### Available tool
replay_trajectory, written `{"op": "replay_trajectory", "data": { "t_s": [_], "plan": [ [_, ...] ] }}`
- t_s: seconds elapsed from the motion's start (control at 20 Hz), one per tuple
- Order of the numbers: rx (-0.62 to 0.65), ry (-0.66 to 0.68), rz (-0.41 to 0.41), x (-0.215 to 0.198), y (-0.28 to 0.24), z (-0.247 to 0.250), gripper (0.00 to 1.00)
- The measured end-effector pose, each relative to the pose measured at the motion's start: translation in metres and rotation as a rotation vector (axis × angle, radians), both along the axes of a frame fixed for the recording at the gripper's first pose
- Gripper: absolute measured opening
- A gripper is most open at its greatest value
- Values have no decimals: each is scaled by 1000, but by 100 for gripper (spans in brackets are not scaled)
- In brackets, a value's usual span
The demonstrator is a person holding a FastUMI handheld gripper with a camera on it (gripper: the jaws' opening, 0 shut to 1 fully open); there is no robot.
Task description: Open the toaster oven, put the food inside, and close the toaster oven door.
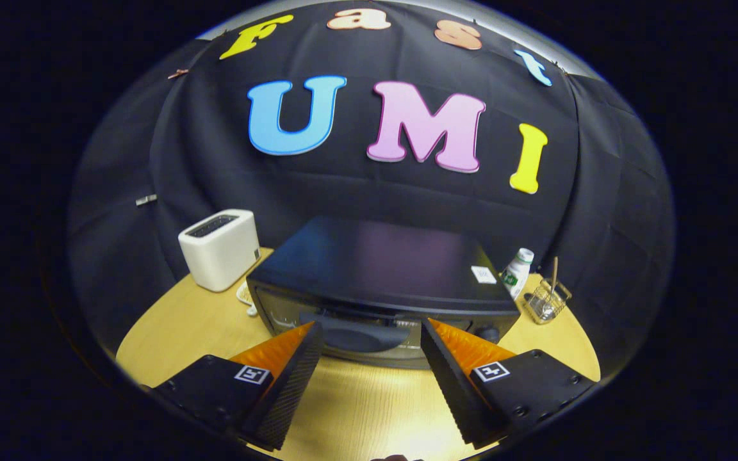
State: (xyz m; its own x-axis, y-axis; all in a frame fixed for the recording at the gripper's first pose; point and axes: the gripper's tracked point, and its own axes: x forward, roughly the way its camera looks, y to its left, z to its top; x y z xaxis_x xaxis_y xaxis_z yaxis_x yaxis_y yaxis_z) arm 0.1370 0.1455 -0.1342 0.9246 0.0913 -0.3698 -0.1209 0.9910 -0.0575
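Two fingers of my claw (372, 333) stand wide apart, holding nothing, flanking the door handle (359, 333) of the shut toaster oven (375, 269) at centre frame; I'd grip it squarely.

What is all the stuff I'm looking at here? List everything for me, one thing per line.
toaster oven: one, black, door shut, on the table just ahead of the fingers
oven door handle: one, dark, on the door front, beyond the gap between the fingers
toaster: one, white, left of the toaster oven
bottle: one, white with a green label, right of the toaster oven
wire basket: one, metal, beside the bottle, with a stick-like utensil standing in it
table: one, light wood, under everything
gripper: one, fingers spread open, holding nothing, pointed at the oven door
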Motion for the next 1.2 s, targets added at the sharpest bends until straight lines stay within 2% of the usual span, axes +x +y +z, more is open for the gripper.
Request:
{"op": "replay_trajectory", "data": {
  "t_s": [0.2,0.4,0.6,0.95,1.2],
  "plan": [
    [11,-119,-8,-12,-23,65,99],
    [40,-253,-72,-44,-71,131,99],
    [20,-350,-167,-80,-136,175,98],
    [60,-327,-261,-115,-220,158,98],
    [112,-305,-227,-95,-255,152,98]
  ]
}}
